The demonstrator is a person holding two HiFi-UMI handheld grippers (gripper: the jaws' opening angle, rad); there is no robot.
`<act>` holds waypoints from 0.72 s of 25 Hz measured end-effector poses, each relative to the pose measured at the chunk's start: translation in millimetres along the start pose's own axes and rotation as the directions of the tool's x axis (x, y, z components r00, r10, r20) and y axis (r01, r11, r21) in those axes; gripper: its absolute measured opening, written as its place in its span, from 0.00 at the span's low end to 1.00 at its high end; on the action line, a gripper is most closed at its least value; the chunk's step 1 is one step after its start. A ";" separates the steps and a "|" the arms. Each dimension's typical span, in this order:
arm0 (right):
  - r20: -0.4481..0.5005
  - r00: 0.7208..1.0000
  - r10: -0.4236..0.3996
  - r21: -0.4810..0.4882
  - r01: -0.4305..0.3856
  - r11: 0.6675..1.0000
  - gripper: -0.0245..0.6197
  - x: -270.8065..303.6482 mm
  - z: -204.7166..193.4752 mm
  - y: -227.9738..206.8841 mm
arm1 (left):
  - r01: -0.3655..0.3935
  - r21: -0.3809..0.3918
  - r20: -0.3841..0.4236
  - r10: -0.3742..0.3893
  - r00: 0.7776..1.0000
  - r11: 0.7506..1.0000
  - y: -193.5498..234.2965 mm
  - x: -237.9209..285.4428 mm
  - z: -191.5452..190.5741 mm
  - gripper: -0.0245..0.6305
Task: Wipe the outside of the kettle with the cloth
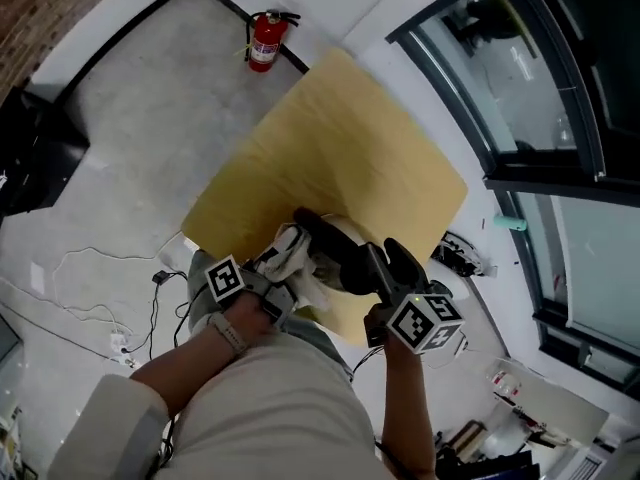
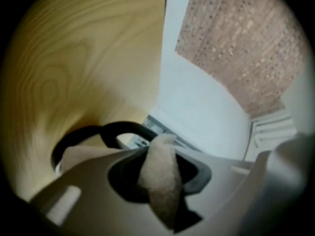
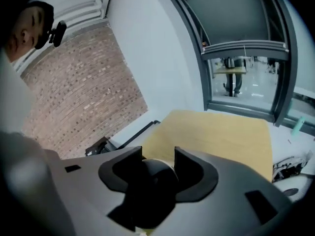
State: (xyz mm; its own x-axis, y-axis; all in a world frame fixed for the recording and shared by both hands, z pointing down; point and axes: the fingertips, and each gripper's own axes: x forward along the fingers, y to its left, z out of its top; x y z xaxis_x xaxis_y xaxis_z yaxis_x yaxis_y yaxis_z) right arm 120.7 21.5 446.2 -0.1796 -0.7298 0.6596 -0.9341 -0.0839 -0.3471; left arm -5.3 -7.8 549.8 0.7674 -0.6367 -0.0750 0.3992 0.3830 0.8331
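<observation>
Two grippers meet at the near edge of a pale wooden table [image 1: 340,138]. On the left, the left gripper [image 2: 160,150] has its jaws clamped on a fold of beige cloth [image 2: 160,191], which bunches against the left side of the kettle [image 1: 348,236]. The cream kettle stands upright near the table's front edge, between the two grippers, with its black handle [image 3: 152,181] arching over the top. On the right, the right gripper [image 3: 157,156] comes in from the near right, and its jaws are closed around that handle, which fills the gap between the pads. Farther right, dark-framed windows [image 1: 560,118] run along the wall.
</observation>
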 end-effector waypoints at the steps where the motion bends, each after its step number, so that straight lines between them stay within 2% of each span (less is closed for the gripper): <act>1: 0.011 1.000 -0.025 -0.011 0.025 1.000 0.36 -0.3 0.3 0.3 | 0.054 -0.017 -0.037 -0.054 0.998 0.998 -14.0 -4.5 -2.7 0.19; 3: 0.028 0.998 -0.049 -0.022 0.050 0.999 0.36 -0.8 -0.3 1.3 | 0.149 0.000 -0.095 -0.149 0.984 0.989 -37.9 -11.2 -2.7 0.19; 4: 0.033 0.998 -0.051 -0.023 0.052 0.998 0.36 -1.0 -1.0 1.8 | 0.167 0.013 -0.107 -0.164 0.981 0.986 -40.4 -12.3 0.4 0.19; 5: 0.037 0.998 -0.051 -0.023 0.052 0.998 0.36 -1.1 -1.6 2.4 | 0.151 0.023 -0.118 -0.147 0.982 0.988 -34.7 -11.6 3.1 0.19; 7: 0.039 0.998 -0.051 -0.020 0.052 0.998 0.36 -0.7 -2.6 3.5 | 0.036 0.049 -0.163 -0.028 0.986 0.998 -7.0 -6.2 0.6 0.19; 9: 0.035 0.998 -0.049 -0.015 0.050 0.999 0.36 -0.6 -4.0 4.0 | -0.060 0.073 -0.194 0.073 0.978 0.996 16.1 1.3 -8.0 0.19; 11: 0.028 0.999 -0.046 -0.005 0.047 0.999 0.36 -0.4 -4.7 3.9 | -0.071 0.070 -0.149 0.081 0.986 0.995 17.9 9.8 -5.8 0.18; 13: 0.028 0.999 -0.045 0.012 0.044 0.999 0.35 0.4 -3.7 3.3 | -0.056 0.105 -0.135 0.070 0.988 0.993 9.7 17.2 -4.0 0.17; 17: 0.047 0.997 -0.060 0.001 0.060 0.998 0.35 -1.3 -4.0 3.2 | -0.097 0.172 -0.234 0.136 0.963 0.980 14.0 19.0 -11.4 0.17; 18: 0.054 0.996 -0.067 -0.003 0.068 0.998 0.35 -1.5 -3.9 3.7 | -0.089 0.218 -0.270 0.148 0.951 0.972 7.1 20.4 -18.5 0.17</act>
State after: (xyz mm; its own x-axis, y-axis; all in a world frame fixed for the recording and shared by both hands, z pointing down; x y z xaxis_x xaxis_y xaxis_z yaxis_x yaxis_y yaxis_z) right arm 116.3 25.0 446.5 -0.0993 -0.7580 0.6447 -0.9451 -0.1308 -0.2995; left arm 22.4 -5.7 544.1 0.9248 -0.3681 -0.0961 0.2100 0.2835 0.9357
